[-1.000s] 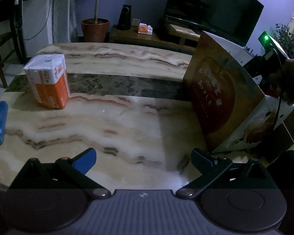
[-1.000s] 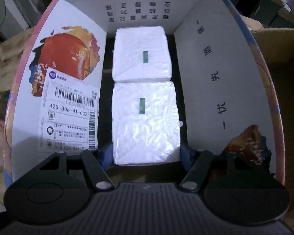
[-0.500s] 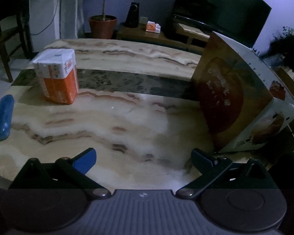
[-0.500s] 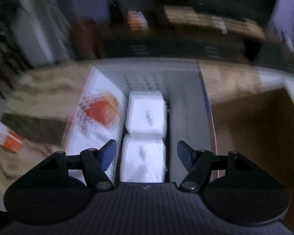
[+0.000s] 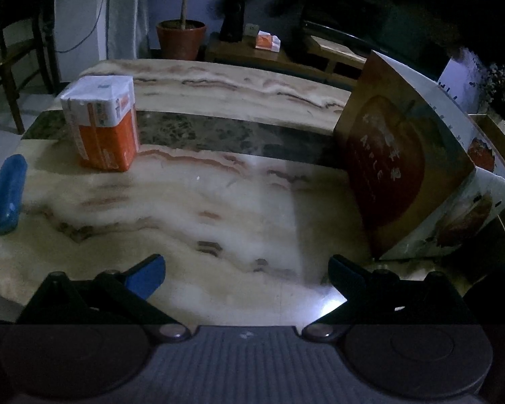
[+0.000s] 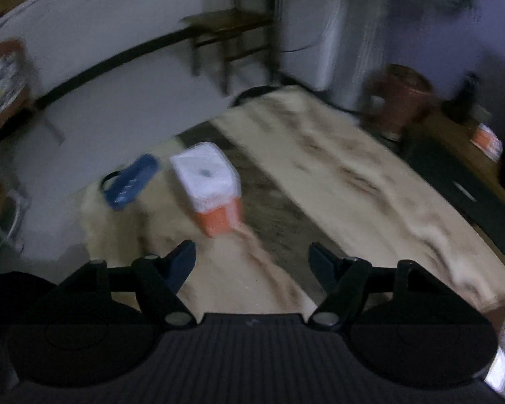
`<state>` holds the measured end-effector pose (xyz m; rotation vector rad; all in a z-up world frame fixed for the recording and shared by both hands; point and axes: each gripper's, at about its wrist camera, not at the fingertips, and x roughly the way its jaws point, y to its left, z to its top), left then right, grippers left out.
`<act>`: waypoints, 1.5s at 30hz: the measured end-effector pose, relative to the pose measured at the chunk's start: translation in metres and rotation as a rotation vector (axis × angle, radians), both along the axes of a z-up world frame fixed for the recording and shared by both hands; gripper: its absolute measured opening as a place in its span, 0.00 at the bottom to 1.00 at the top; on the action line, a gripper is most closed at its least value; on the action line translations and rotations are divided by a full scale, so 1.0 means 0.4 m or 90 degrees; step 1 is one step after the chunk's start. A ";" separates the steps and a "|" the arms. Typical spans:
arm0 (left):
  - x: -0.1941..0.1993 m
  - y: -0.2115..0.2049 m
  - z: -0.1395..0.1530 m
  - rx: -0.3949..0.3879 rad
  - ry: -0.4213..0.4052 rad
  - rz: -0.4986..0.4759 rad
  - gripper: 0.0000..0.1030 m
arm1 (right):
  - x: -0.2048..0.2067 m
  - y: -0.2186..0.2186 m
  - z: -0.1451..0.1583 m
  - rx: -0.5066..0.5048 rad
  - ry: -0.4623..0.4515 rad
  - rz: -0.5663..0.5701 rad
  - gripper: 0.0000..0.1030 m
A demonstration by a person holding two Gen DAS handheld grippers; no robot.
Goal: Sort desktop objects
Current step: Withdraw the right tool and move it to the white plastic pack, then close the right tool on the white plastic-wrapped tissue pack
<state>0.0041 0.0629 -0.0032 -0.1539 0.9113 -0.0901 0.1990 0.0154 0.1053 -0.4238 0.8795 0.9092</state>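
**Right tool facing the tissue pack on the tabletop, jaws spreading with nothing between them.**

You are pointing the right tool (image 6: 252, 252) down and across the tabletop (image 6: 370, 185) at the orange-and-white tissue pack (image 6: 208, 185), which is standing upright ahead of the tool and slightly to its left, well apart from the fingertips. Its jaws are opening and are holding nothing. The pack's long axis is running vertically, so its white top is facing you and its narrower sides are lying open to a pinch. The blue case (image 6: 129, 181) is lying just beside the pack, on its far left. Your left tool (image 5: 245, 269) is hovering wide and empty over bare marble, with the pack (image 5: 101, 121) farther off to its upper left and the apple box (image 5: 414, 168) standing to its right; judged from both views, neither tool is clearly the nearer one.
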 end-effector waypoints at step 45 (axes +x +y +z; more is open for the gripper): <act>0.037 0.075 -0.011 -0.153 0.041 0.009 0.99 | 0.170 0.553 -0.382 -0.216 0.056 0.141 0.81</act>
